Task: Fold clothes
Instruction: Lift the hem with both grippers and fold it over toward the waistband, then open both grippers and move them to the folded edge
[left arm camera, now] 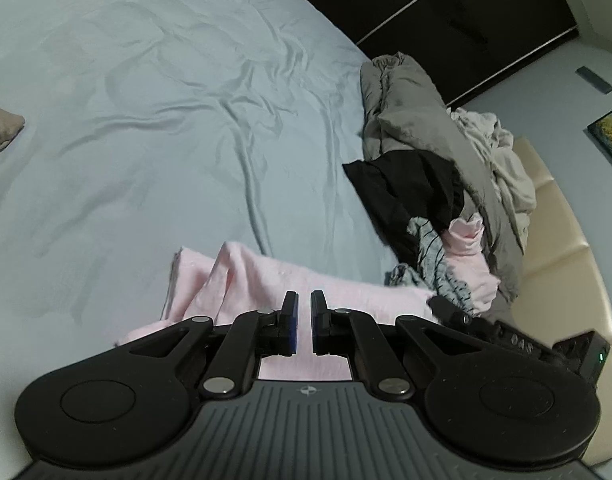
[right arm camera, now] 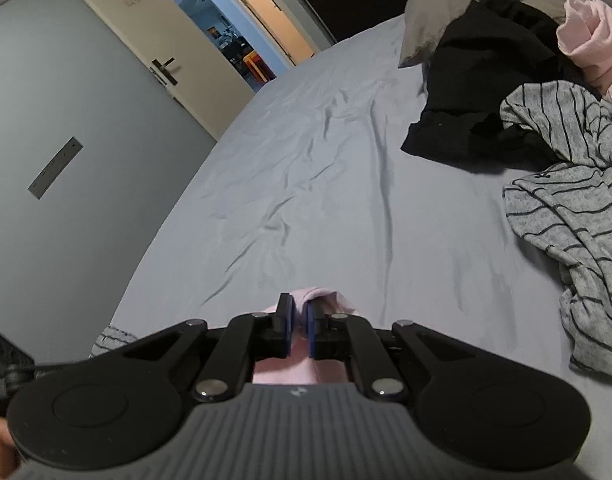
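Observation:
A pink garment [left arm camera: 266, 280] lies partly folded on the light blue bed sheet [left arm camera: 146, 120]. My left gripper [left arm camera: 304, 312] hovers over its near edge, jaws nearly closed with a narrow gap; I cannot tell whether cloth is pinched. My right gripper [right arm camera: 300, 316] is shut on a bunched edge of the pink garment [right arm camera: 325, 300], which pokes out between and past the pads. The right gripper's body [left arm camera: 505, 336] shows at the right in the left wrist view.
A pile of clothes sits at the bed's side: black garment [left arm camera: 417, 192], grey striped top [right arm camera: 577, 184], another pink piece [right arm camera: 593, 36], grey duvet [left arm camera: 409, 120]. A cream headboard [left arm camera: 565, 248] borders the bed. A door [right arm camera: 166, 52] stands open beyond.

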`<state>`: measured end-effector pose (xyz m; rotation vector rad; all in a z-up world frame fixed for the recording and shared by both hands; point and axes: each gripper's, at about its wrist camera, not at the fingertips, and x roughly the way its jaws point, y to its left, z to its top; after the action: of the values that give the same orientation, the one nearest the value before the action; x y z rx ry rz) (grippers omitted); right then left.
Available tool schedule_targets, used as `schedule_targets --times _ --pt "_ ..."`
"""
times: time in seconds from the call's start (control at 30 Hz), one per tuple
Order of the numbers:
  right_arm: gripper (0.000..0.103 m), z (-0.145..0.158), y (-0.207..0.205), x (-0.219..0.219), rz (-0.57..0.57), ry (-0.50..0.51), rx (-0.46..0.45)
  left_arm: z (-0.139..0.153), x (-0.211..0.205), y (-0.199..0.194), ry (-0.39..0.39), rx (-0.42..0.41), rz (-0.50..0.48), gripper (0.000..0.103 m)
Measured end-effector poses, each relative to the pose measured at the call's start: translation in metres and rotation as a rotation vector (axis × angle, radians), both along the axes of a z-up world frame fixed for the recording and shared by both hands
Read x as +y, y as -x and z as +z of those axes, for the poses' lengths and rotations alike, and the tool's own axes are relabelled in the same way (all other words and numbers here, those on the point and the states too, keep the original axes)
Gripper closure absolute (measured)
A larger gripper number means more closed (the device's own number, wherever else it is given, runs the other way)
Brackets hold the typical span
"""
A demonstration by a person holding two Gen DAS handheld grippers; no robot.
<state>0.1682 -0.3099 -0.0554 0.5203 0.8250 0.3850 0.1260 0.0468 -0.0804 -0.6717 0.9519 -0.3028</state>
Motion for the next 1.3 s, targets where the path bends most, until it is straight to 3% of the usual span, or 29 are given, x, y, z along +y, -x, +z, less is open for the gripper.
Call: schedule_targets --times 0.1,0.2,0.27,0.3,0.33,0.37,0.53,0.7,0.77,0.93,1.0,1.07,1.13,1.23,1.3 --pt "0.094 -0.016 -0.009 -0.002 -0.020 -0.004 0.020 -0.008 -0.009 0.001 -0.048 0.018 -0.048 0.100" --pt "0.094 -0.038 -0.013 -0.001 -0.042 0.007 0.076 -0.019 -0.015 0.001 -0.168 0.027 -0.070 0.095" --pt "0.090 -0.046 -0.011 0.003 -0.035 0.052 0.089 -0.029 -0.014 0.000 -0.209 0.035 -0.049 0.076" --pt "0.089 -0.050 -0.009 0.005 -0.031 0.077 0.094 -0.033 -0.013 0.001 -0.210 0.042 -0.035 0.071" --pt "0.077 -0.052 -0.007 0.008 -0.023 0.100 0.100 -0.037 -0.011 0.002 -0.198 0.049 -0.025 0.064" --pt "0.060 -0.051 -0.004 0.008 -0.021 0.108 0.098 -0.040 -0.010 0.003 -0.184 0.056 -0.016 0.061" --pt "0.059 -0.039 0.008 0.005 -0.004 0.139 0.085 -0.043 -0.013 0.007 -0.176 0.041 -0.028 0.059" --pt "0.058 -0.021 0.031 -0.006 0.062 0.214 0.041 -0.047 -0.015 0.005 -0.169 0.059 -0.048 0.074" --pt "0.055 -0.019 0.040 -0.011 0.092 0.254 0.037 -0.049 -0.016 0.004 -0.166 0.071 -0.055 0.086" --pt "0.055 -0.033 0.054 -0.015 0.206 0.275 0.077 -0.045 -0.019 0.003 -0.174 0.070 -0.077 0.093" --pt "0.053 -0.039 0.057 -0.014 0.230 0.268 0.091 -0.043 -0.018 0.005 -0.183 0.070 -0.080 0.093" --pt "0.044 -0.045 0.062 -0.014 0.228 0.253 0.098 -0.041 -0.016 0.007 -0.200 0.079 -0.077 0.093" --pt "0.040 -0.047 0.064 -0.015 0.229 0.232 0.104 -0.035 -0.013 0.014 -0.255 0.100 -0.079 0.091" --pt "0.035 -0.050 0.067 -0.019 0.246 0.205 0.111 -0.026 -0.011 0.028 -0.314 0.098 -0.131 0.077" --pt "0.035 -0.053 0.071 -0.023 0.260 0.197 0.124 -0.022 -0.008 0.043 -0.296 0.059 -0.187 0.065"
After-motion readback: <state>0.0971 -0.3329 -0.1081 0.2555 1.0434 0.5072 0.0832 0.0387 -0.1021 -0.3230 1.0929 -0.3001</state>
